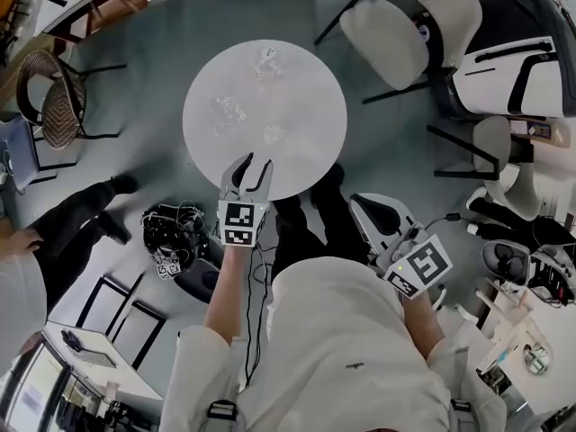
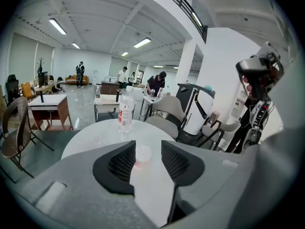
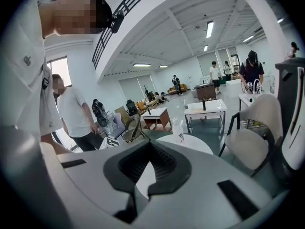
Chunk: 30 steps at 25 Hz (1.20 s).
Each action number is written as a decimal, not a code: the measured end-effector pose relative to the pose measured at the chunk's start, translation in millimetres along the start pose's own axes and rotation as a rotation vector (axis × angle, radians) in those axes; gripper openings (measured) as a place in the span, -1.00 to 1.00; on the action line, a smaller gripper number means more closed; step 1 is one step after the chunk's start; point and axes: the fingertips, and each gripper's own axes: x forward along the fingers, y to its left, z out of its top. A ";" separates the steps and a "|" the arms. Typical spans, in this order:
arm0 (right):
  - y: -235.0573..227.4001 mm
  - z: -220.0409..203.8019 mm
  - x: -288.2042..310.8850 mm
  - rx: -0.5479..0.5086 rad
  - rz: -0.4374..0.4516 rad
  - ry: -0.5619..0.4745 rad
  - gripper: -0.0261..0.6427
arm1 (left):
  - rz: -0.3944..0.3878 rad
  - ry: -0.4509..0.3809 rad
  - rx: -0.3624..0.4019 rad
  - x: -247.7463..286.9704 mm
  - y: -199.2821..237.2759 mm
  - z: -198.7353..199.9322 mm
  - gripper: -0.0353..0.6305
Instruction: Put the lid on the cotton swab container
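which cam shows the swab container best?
Left gripper view: the swab container is close and centred, between the jaws of the open left claw, untouched. Head view shows only a faint clear blob from above. Right gripper view doesn't show it; the shut right claw covers much of the table.

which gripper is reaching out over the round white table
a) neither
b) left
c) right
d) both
b: in the head view the left gripper has its jaws apart over the near edge of the round table, while the right gripper is shut and held back beside the person, off the table.
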 end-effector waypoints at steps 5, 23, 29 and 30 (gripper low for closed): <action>-3.4 -3.2 -1.1 0.009 -0.011 0.018 -0.91 | -0.006 0.023 0.099 28.5 2.5 -20.8 -0.25; -20.1 -17.7 -18.4 0.034 -0.081 0.056 -0.91 | 0.148 0.101 0.125 89.7 23.3 -77.4 0.06; -26.3 -23.2 -28.4 0.052 -0.111 0.062 -0.90 | 0.253 0.079 0.053 105.0 24.1 -80.8 0.08; -26.8 -24.5 -29.9 0.055 -0.114 0.064 -0.90 | 0.265 0.081 0.048 107.2 23.9 -81.7 0.08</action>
